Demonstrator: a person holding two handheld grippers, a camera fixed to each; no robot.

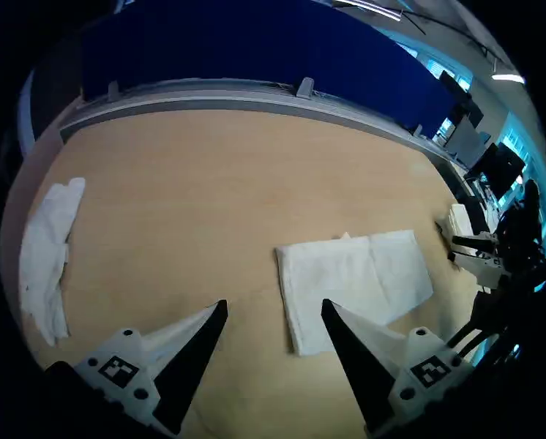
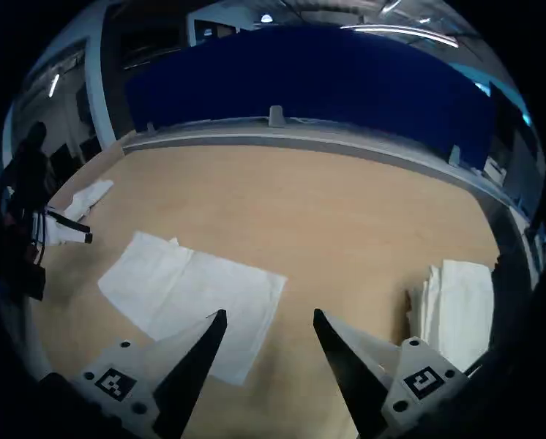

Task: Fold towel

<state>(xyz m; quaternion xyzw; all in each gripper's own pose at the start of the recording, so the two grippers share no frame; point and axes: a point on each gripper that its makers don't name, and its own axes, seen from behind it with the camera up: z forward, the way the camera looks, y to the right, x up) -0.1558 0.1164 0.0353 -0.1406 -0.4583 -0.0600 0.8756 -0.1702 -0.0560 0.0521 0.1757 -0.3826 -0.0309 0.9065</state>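
In the left gripper view, the left gripper (image 1: 273, 307) sits at the bottom of the frame with its jaws released, spread wide and grasping nothing. The towel (image 1: 353, 282) lies flat on the wooden tabletop (image 1: 222, 183) just right of centre, a white rectangle with a fold crease down its middle. The tip of the right-hand finger overlaps its near edge in the picture; whether it touches, I cannot tell. A crumpled cloth (image 1: 50, 256) lies well apart at the left edge. The right gripper (image 1: 478, 256) shows at the far right edge, just beyond the towel's short side. A blue partition (image 1: 258, 51) runs along the top.

In the right gripper view, the right gripper (image 2: 269, 318) also has its jaws released and empty at the bottom. The towel (image 2: 192, 296) lies at lower left, and a stack of folded cloths (image 2: 460, 307) rests at lower right.
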